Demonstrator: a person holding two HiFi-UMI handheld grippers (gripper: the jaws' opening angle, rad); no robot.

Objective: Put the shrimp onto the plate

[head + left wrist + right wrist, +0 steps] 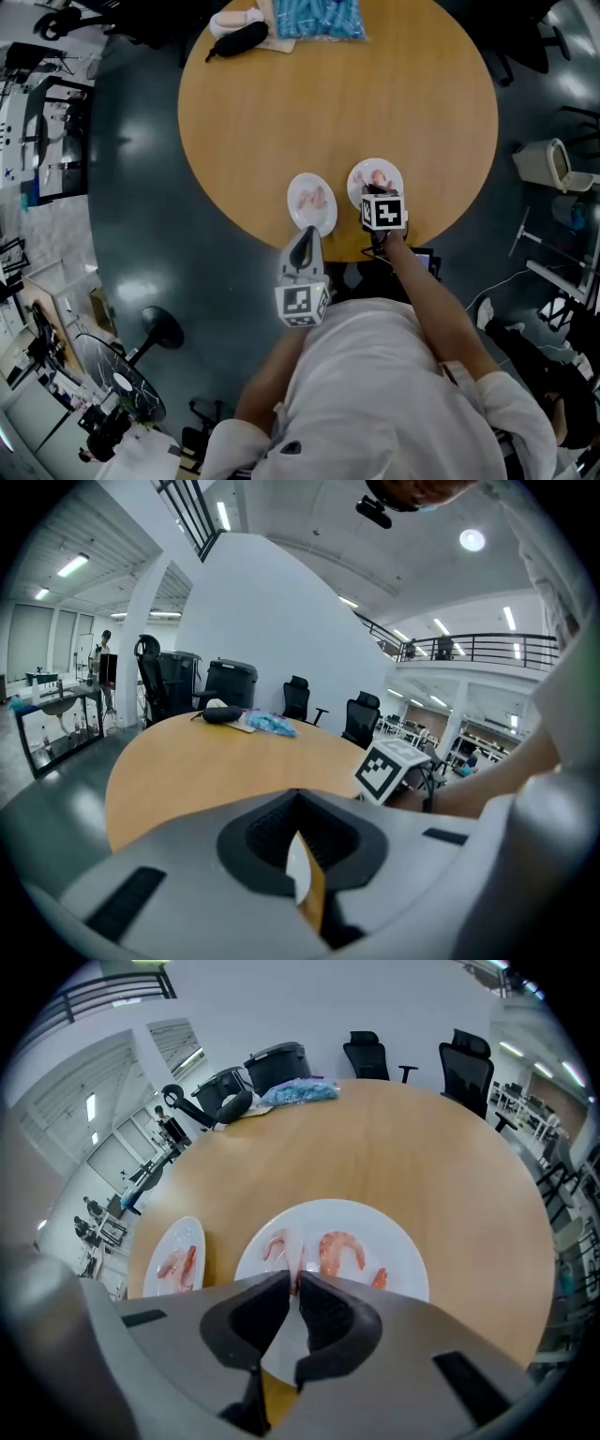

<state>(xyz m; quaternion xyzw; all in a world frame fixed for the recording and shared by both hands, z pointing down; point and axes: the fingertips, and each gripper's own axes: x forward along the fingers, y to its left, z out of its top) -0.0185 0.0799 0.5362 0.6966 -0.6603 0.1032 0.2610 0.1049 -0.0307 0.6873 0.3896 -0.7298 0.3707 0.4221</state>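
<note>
The only print is the black-and-white square pattern on each gripper's marker cube [383, 211]. At lower centre of its own view, the right gripper [295, 1279] is pinched on a pale shrimp [292, 1252], whose lower end is lost behind the pads. It is above the right plate [401, 1246], which bears others. The left gripper [298, 797] is closed on nothing. In the head view the cube covers that plate's near rim, and the blue packet [319, 17] is cut off at the top edge.
</note>
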